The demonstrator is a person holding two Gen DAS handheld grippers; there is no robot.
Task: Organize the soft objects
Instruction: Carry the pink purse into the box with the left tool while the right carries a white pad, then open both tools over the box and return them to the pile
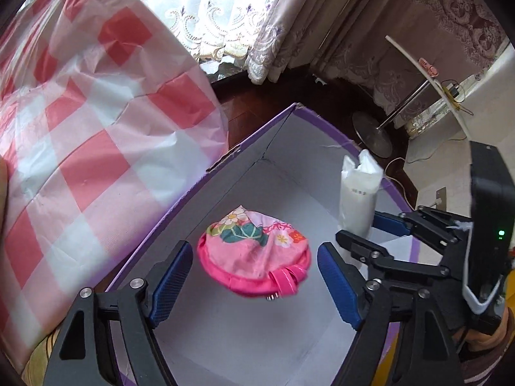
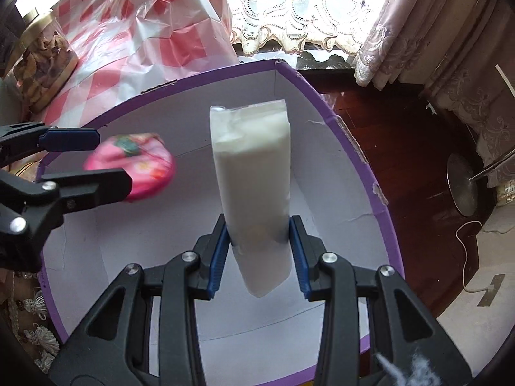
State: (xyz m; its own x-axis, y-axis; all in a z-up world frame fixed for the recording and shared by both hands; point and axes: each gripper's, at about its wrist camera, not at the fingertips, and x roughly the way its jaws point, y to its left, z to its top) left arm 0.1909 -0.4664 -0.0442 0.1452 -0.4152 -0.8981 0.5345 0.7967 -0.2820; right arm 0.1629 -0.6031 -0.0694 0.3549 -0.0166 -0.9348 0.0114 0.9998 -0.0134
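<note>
A purple-rimmed cardboard box [image 1: 289, 135] [image 2: 244, 90] with a white inside lies under both grippers. A pink flowered fabric pouch [image 1: 254, 251] [image 2: 138, 167] hangs between the blue pads of my left gripper [image 1: 256, 248] [image 2: 109, 160]. The jaws stand wide, with a gap on each side of the pouch. It looks blurred in the right wrist view. My right gripper [image 2: 257, 222] [image 1: 359, 225] is shut on the lower part of a tall white plastic-wrapped packet [image 2: 254, 173] [image 1: 357, 193], held upright over the box's right side.
A red-and-white checked plastic cloth [image 1: 80, 112] [image 2: 154, 32] covers the surface left of the box. A gold-lidded jar [image 2: 42, 58] stands there. Dark wooden floor, a round metal stand base [image 1: 370, 132] [image 2: 463, 186], a white cable [image 2: 466, 251] and lace curtains [image 1: 225, 9] lie beyond.
</note>
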